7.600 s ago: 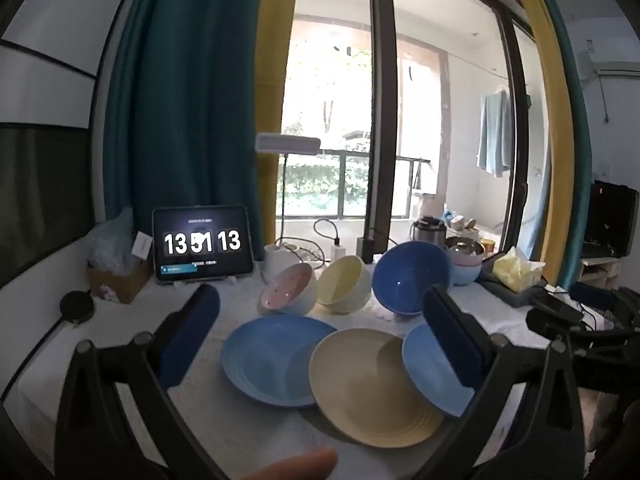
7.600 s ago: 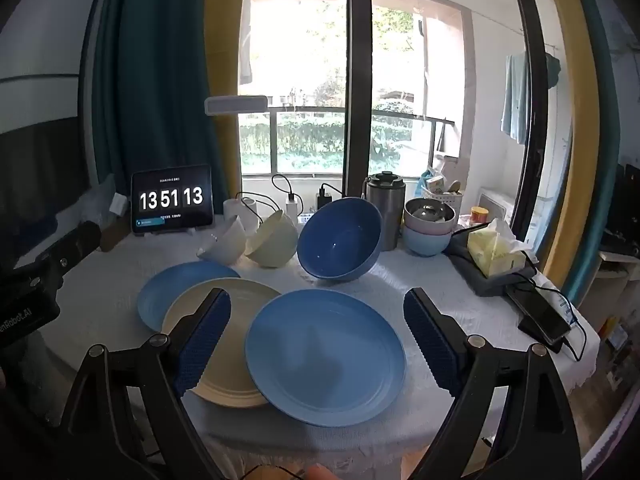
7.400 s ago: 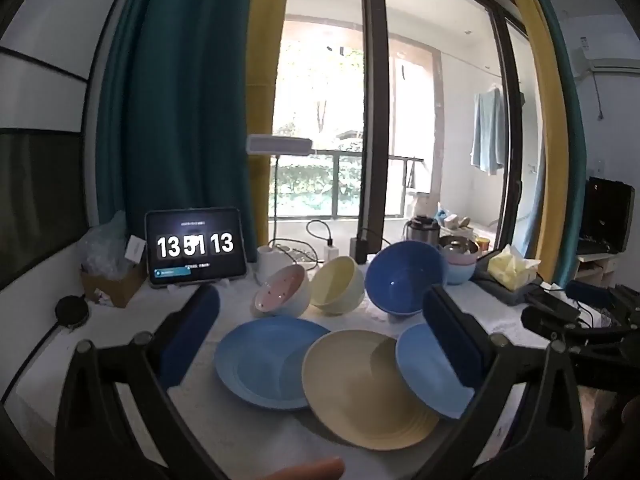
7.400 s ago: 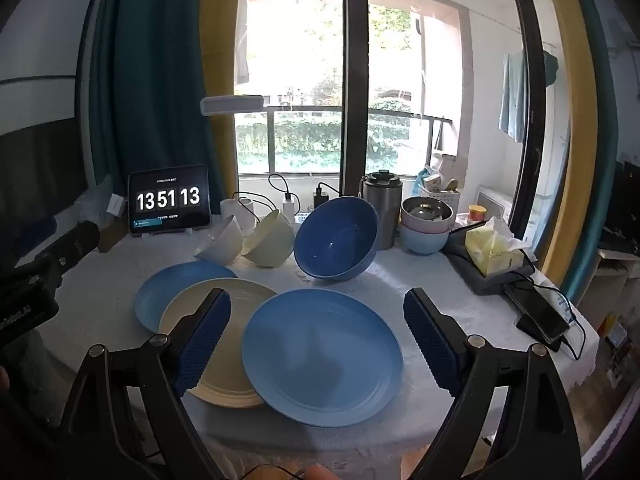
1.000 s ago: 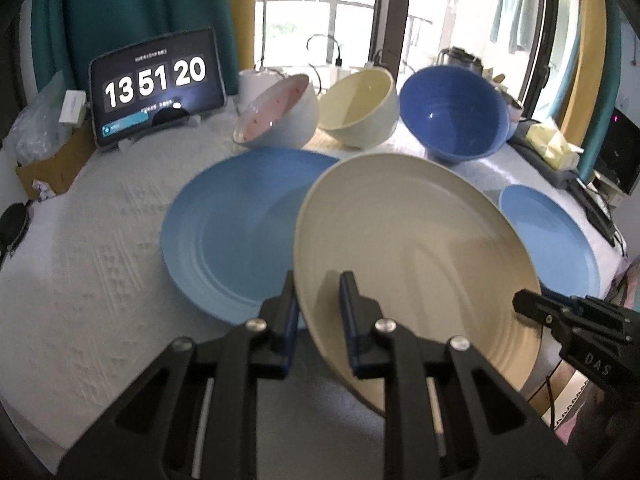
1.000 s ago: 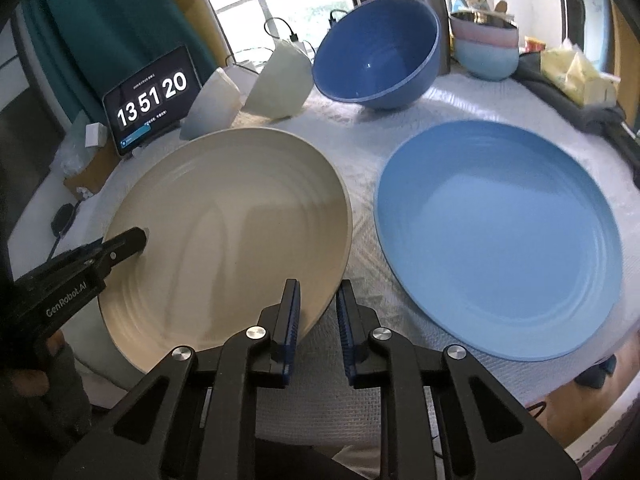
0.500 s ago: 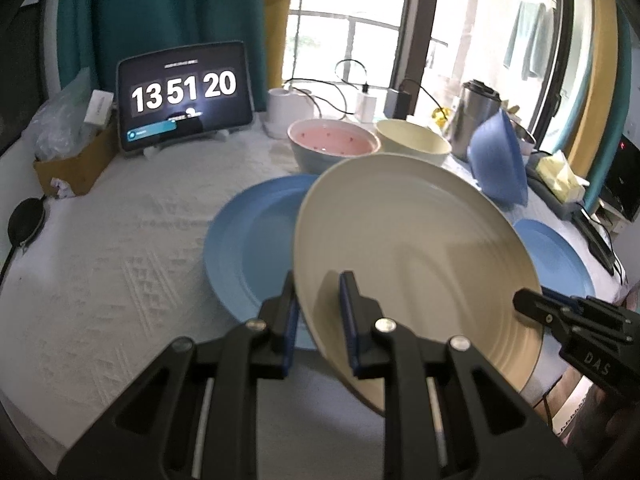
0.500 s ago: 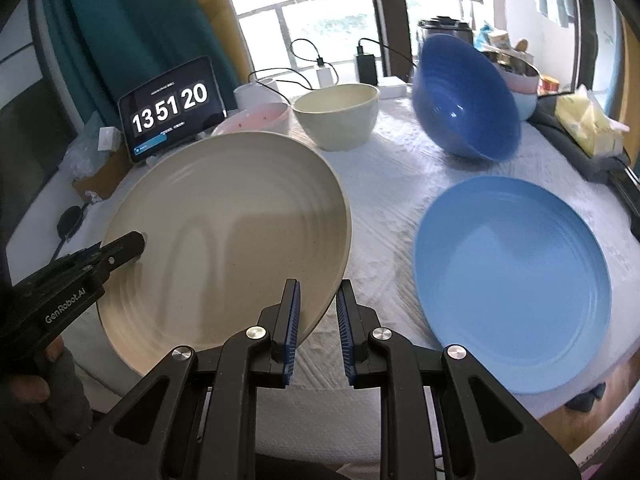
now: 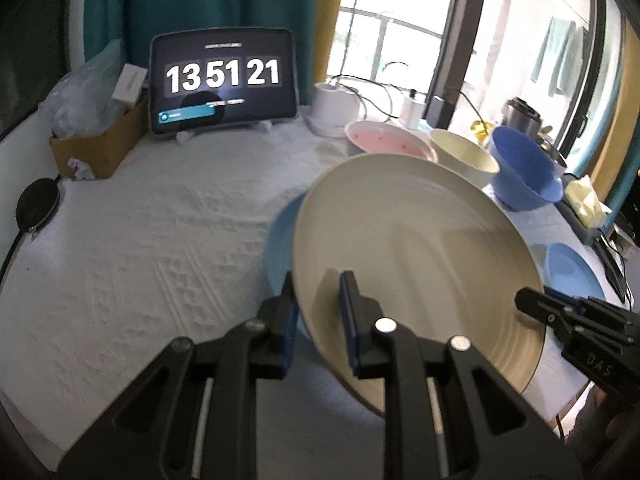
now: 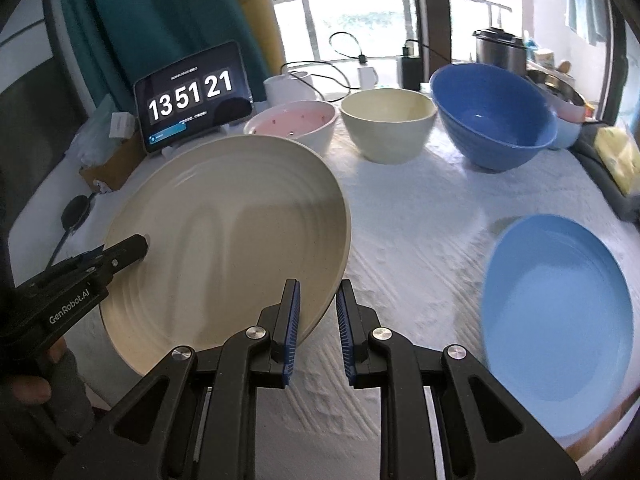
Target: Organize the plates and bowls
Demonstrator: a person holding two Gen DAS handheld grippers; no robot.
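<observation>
Both grippers hold a large cream plate [image 9: 416,248] [image 10: 240,236] above the table. My left gripper [image 9: 318,312] is shut on the plate's left rim and shows in the right wrist view as a black arm [image 10: 116,258]. On the opposite rim my right gripper [image 10: 316,312] is shut, seen from the left as a black arm [image 9: 560,312]. A blue plate [image 9: 280,240] lies under the cream one, mostly hidden. Another blue plate [image 10: 556,304] [image 9: 572,272] lies to the right. At the back stand a pink bowl [image 10: 292,124], a cream bowl [image 10: 388,128] and a blue bowl [image 10: 492,120].
A tablet clock [image 9: 222,80] leans at the back left beside a cardboard box [image 9: 96,148]. A black round puck [image 9: 38,204] lies at the left edge. A white pot, chargers and cables [image 10: 340,60], a metal cooker [image 10: 498,50] and a tissue pack [image 10: 616,152] line the back and right.
Held by both grippers, the cream plate has moved left across the table, over the left blue plate and away from the right blue plate. Both views rolled, so the bowls now look upright.
</observation>
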